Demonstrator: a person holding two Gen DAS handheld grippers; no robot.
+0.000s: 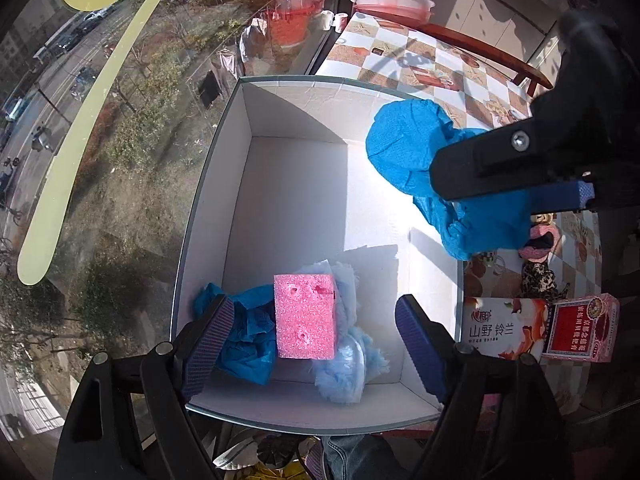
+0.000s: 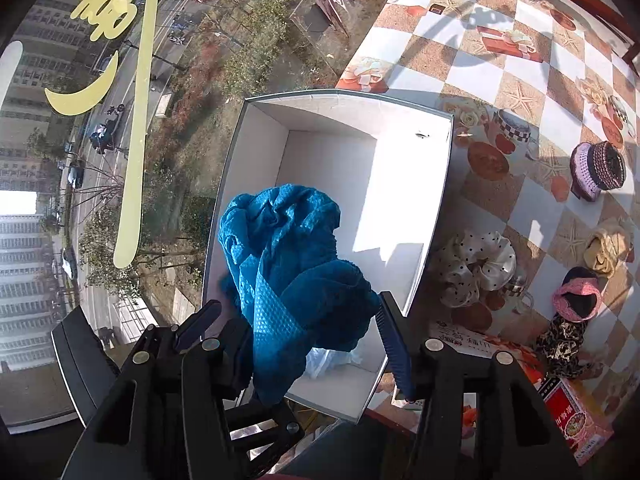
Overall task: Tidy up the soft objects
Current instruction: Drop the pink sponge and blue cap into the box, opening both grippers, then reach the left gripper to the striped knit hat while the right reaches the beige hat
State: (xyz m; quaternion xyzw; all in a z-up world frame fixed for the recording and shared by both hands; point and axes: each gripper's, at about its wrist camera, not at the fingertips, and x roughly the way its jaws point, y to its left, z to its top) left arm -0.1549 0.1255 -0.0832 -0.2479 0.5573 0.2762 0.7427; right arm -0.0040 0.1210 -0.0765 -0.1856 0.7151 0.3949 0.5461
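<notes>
A white open box [image 1: 216,184] stands at the table's window edge. In it lie a pink sponge [image 1: 305,317], a crumpled blue cloth [image 1: 250,336] and a pale blue fluffy piece [image 1: 348,364]. My left gripper [image 1: 314,346] is open just above them, holding nothing. My right gripper [image 2: 316,344] is shut on a blue waffle cloth [image 2: 280,248] and holds it over the box [image 2: 436,216]. In the left wrist view that cloth [image 1: 408,148] hangs over the box's right rim.
On the checkered tablecloth right of the box lie a dotted scrunchie [image 2: 476,264], a pink-black scrunchie [image 2: 576,300], a leopard one [image 2: 564,344], a yellow one [image 2: 608,252] and a knitted purple cup [image 2: 598,170]. Two printed cartons [image 1: 540,330] lie near the front. A window is to the left.
</notes>
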